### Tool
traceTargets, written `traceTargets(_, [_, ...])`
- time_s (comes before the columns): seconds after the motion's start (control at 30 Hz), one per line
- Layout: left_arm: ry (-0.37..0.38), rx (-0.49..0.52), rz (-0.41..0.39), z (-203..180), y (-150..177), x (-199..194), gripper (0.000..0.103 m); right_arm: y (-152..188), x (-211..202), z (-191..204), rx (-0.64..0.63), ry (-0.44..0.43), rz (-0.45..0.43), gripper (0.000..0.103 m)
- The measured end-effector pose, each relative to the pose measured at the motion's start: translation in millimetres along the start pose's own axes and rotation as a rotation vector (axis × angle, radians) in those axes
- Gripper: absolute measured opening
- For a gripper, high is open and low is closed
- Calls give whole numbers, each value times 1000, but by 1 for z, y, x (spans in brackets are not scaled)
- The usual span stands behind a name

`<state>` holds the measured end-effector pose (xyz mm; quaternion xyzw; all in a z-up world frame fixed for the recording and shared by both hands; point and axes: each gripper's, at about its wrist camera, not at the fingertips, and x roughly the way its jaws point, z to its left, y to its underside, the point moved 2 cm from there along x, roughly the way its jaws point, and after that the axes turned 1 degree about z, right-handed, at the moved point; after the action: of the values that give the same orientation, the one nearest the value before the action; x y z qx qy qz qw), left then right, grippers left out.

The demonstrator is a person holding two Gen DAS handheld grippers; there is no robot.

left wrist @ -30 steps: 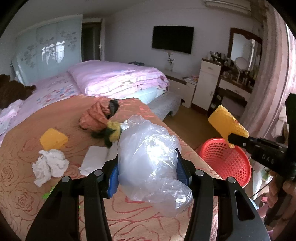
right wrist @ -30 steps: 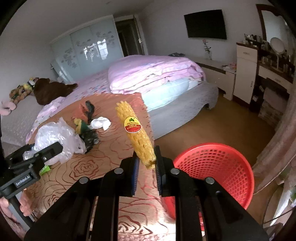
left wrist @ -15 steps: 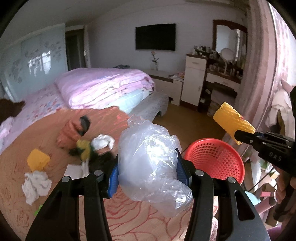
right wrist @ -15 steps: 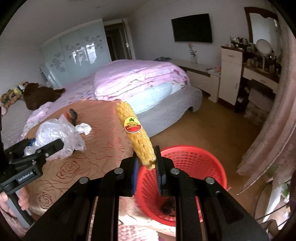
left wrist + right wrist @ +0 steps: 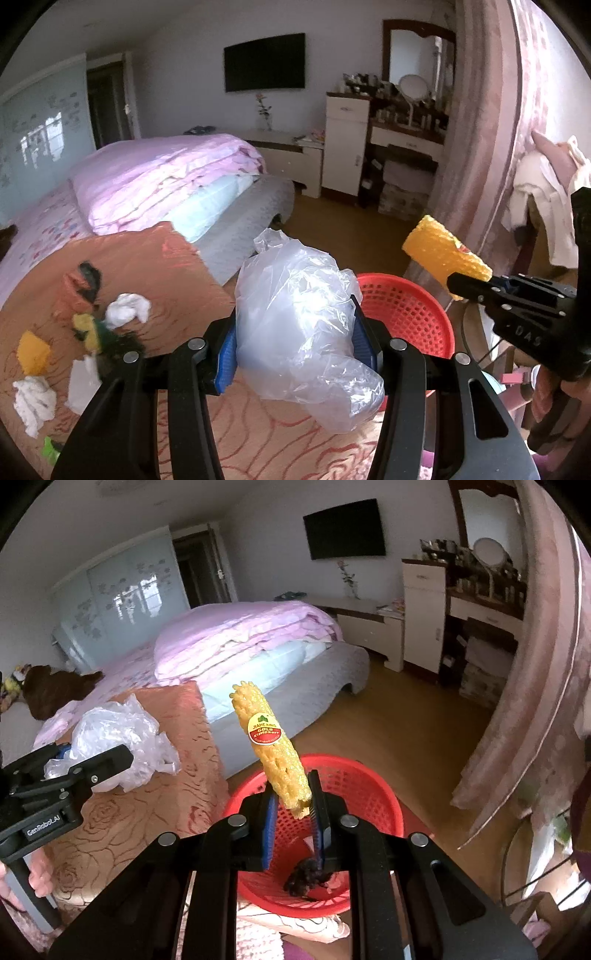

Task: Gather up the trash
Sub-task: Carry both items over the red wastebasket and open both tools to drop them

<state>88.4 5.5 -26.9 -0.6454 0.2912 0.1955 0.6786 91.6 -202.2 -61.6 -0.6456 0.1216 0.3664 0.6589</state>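
Bedroom, with a rose-patterned bedspread (image 5: 155, 273) under my left tongs (image 5: 295, 339), which grip a crumpled clear plastic bag (image 5: 299, 332); my right tongs (image 5: 293, 808) are clenched on a yellow foam fruit net (image 5: 273, 749) over the red mesh basket (image 5: 369, 794), where dark scraps (image 5: 306, 878) lie

Both grippers matte black plastic, round silver screws along the arms, blue ribbed pads inside the fingers. Left gripper (image 5: 295, 343) side reads "GenRobot.AI" in white; right gripper (image 5: 293, 808) side shows embossed "DAS" lettering.
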Motion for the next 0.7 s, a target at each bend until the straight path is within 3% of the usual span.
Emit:
traceTargets(0.3, [75,57,55,-32,-1,30,49,4,8,-20,46,42,27,16])
traceTargets(0.7, [121,105,156,-53,14,71,51,24,44,-42,105,56,159,16])
